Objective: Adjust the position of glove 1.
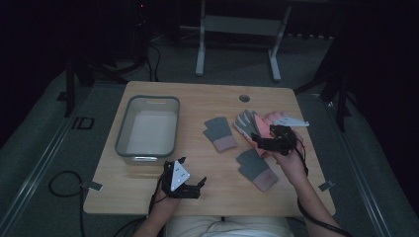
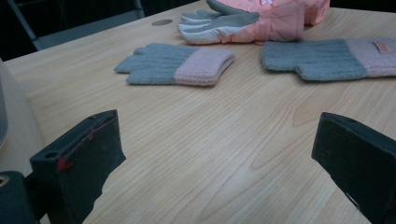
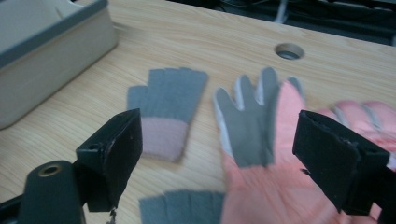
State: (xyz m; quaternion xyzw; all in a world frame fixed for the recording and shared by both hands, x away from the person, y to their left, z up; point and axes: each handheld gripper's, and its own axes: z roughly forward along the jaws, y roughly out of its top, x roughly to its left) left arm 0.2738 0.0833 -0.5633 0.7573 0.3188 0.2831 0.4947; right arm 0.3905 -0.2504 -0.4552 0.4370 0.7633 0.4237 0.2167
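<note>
Padded glove: a pink-and-grey padded glove (image 1: 251,124) lies at about 2 o'clock on the counter (image 1: 207,98), palm up, fingers toward 11 o'clock. A second pink one (image 3: 369,114) peeks out just beside it in the right gripper view.
Knit gloves: two grey fingerless knit gloves with pink cuffs. One (image 1: 220,133) lies flat near the middle, well apart from the bin. The other (image 1: 257,169) sits toward 4 o'clock, near the person's right forearm.
Right gripper: and there's the right gripper (image 1: 272,140), hovering over the padded glove's cuff end, jaws spread wide with nothing between them. Its own view looks straight down on the grey palm (image 3: 250,121).
Left gripper: the left gripper (image 1: 187,185) is low at 7 o'clock near the front edge, jaws wide apart and empty. Bare wood lies ahead of it, the gloves farther off.
Bin: a grey-rimmed rectangular bin (image 1: 147,101) stands at 9 o'clock, pale inside.
Counter: light wood, with a round cable hole (image 1: 244,98) at 1 o'clock near the back edge.
Surroundings: dim room, cables (image 1: 62,187) on the floor to the left.
</note>
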